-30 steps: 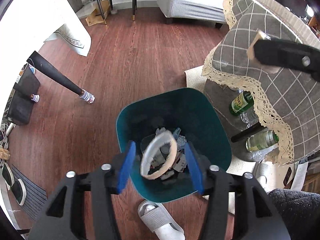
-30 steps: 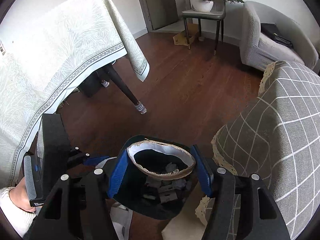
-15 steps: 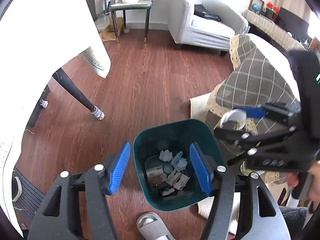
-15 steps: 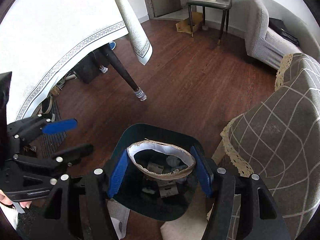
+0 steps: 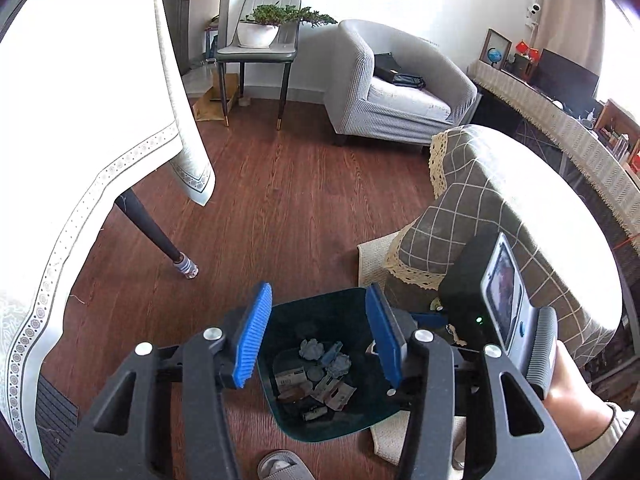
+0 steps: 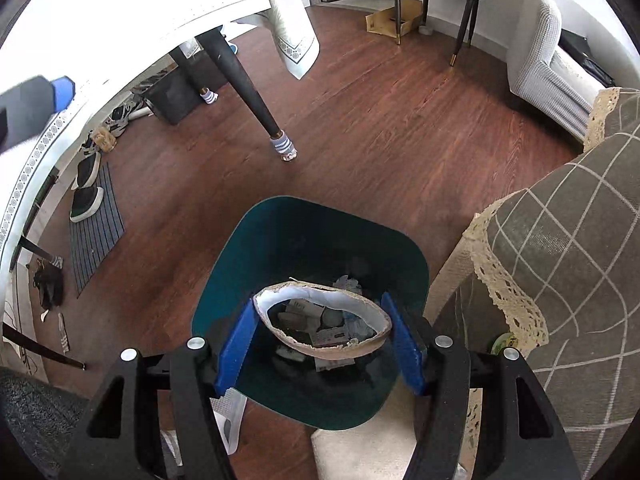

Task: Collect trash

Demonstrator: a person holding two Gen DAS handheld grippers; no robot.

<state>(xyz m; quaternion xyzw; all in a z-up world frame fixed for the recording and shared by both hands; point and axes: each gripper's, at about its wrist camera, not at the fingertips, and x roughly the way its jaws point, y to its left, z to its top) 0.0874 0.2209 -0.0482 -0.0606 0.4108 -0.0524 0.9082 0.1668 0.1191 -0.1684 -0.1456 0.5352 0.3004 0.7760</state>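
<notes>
Right gripper [image 6: 320, 338] is clamped on a torn cardboard ring [image 6: 322, 326], held directly above the teal bin [image 6: 256, 236], so this looks like the drop step. Left gripper [image 5: 318, 336] is spread apart with nothing between the pads, sitting over the same bin with its crumpled trash [image 5: 316, 372] at the bottom. Next move, as I read it: spread the right pads so the ring falls inside the rim, clear of the checked cover [image 6: 580, 216] beside it and the wood floor [image 6: 380, 120] beyond.

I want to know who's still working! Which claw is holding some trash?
The right claw: its blue fingers pinch a cardboard ring above the green trash bin. The left claw is open and empty.
</notes>
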